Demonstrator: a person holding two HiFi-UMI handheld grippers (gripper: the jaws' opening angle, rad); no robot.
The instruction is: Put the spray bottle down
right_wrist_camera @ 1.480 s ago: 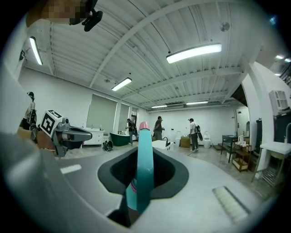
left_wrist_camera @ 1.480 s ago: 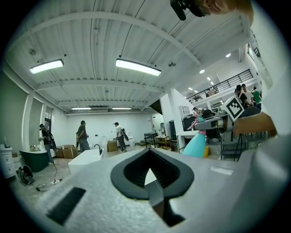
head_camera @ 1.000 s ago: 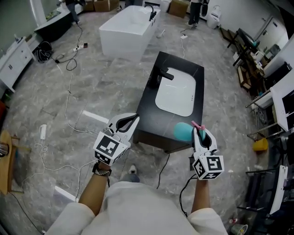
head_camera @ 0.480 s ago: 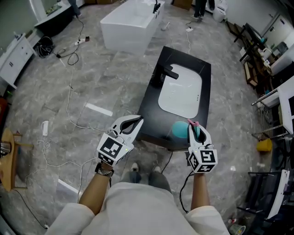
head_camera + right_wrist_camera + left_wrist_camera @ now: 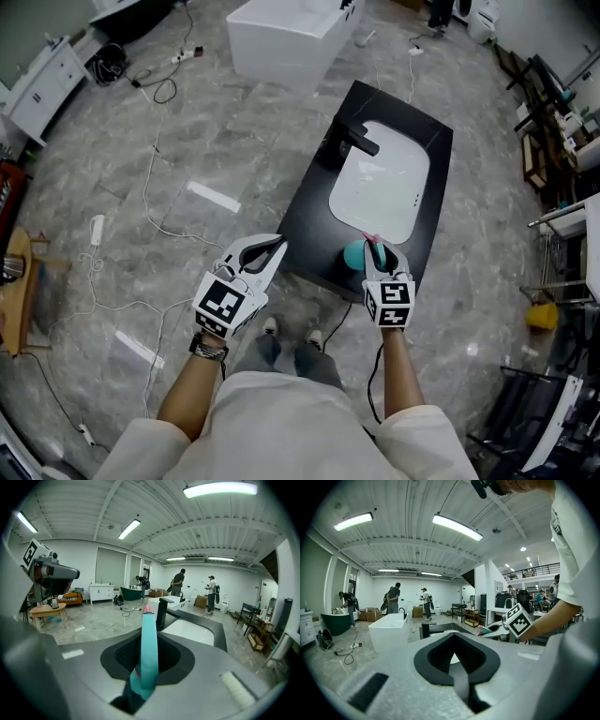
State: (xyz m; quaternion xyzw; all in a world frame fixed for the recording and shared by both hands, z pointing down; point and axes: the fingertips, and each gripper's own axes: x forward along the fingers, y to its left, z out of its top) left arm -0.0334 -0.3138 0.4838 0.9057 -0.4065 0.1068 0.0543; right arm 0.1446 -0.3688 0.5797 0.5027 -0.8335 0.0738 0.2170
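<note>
both arms reach forward, left gripper (image 5: pixel 270 246) jaws together, right gripper (image 5: pixel 376 251) jaws clamped.

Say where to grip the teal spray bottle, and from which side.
Take the spray bottle by its slim upper part, from the person's side, as the right tool does: it fits between the jaws; the round body looks too wide.

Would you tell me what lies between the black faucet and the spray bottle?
The white sink basin lies between the faucet and the spray bottle, as the head view shows.
</note>
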